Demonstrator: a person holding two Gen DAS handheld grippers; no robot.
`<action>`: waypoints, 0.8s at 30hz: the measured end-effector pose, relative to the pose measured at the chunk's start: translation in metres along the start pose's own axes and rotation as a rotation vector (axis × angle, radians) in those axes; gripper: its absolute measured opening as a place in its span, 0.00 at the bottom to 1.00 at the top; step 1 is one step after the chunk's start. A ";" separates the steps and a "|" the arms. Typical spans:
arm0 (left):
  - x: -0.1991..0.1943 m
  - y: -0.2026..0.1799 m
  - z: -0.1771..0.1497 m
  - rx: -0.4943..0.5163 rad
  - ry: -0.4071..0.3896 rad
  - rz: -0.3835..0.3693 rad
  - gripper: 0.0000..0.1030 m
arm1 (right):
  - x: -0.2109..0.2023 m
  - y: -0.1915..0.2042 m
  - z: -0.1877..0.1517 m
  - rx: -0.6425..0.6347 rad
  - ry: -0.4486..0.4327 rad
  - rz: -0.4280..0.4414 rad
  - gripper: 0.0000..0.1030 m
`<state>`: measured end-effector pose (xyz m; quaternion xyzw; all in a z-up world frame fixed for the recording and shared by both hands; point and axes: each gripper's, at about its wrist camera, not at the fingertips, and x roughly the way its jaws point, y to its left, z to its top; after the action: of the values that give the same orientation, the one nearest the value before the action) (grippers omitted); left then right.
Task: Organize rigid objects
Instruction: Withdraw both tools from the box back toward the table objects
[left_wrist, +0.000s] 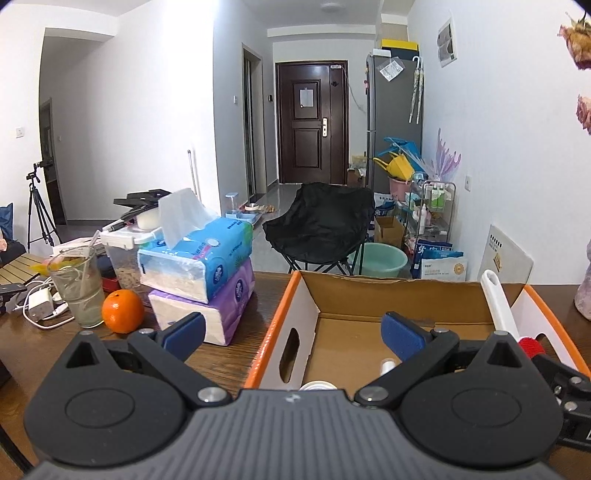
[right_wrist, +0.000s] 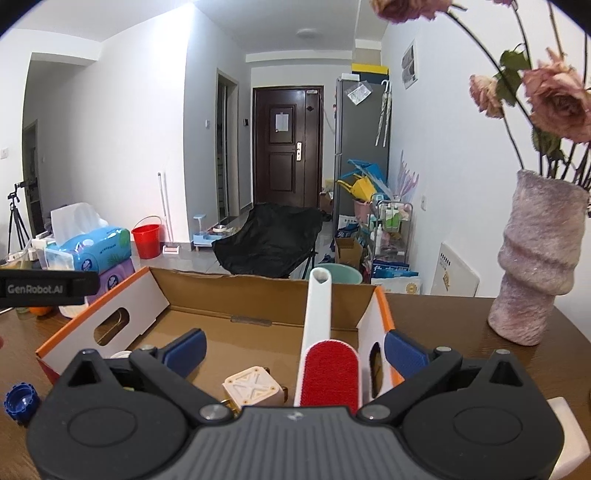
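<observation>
Both tools hang over the cardboard box (right_wrist: 258, 295) on the brown worktop (right_wrist: 443, 317), the left tool (left_wrist: 293, 334) and the right tool (right_wrist: 295, 350) each spread wide with nothing gripped. Inside the box, a lint brush (right_wrist: 325, 354) with a red pad leans its white handle on the right wall, beside a small beige cube (right_wrist: 251, 389). Outside, a blue cap (right_wrist: 20, 402) lies on the worktop at the box's left.

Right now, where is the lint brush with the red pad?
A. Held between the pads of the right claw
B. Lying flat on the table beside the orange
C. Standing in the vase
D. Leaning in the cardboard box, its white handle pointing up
D: the lint brush leans inside the cardboard box, white handle above the rim, free of the open right claw.
</observation>
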<state>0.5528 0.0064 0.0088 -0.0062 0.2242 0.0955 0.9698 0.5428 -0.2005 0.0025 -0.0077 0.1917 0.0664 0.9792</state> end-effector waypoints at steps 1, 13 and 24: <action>-0.004 0.002 0.000 -0.001 -0.005 0.001 1.00 | -0.004 -0.001 0.000 0.000 -0.005 -0.002 1.00; -0.042 0.018 -0.010 -0.003 -0.035 0.007 1.00 | -0.047 -0.005 -0.010 -0.008 -0.032 -0.014 1.00; -0.074 0.035 -0.025 -0.004 -0.030 0.014 1.00 | -0.086 -0.005 -0.028 -0.028 -0.021 -0.020 1.00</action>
<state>0.4704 0.0261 0.0195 -0.0053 0.2094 0.1029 0.9724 0.4542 -0.2170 0.0088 -0.0224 0.1805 0.0594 0.9815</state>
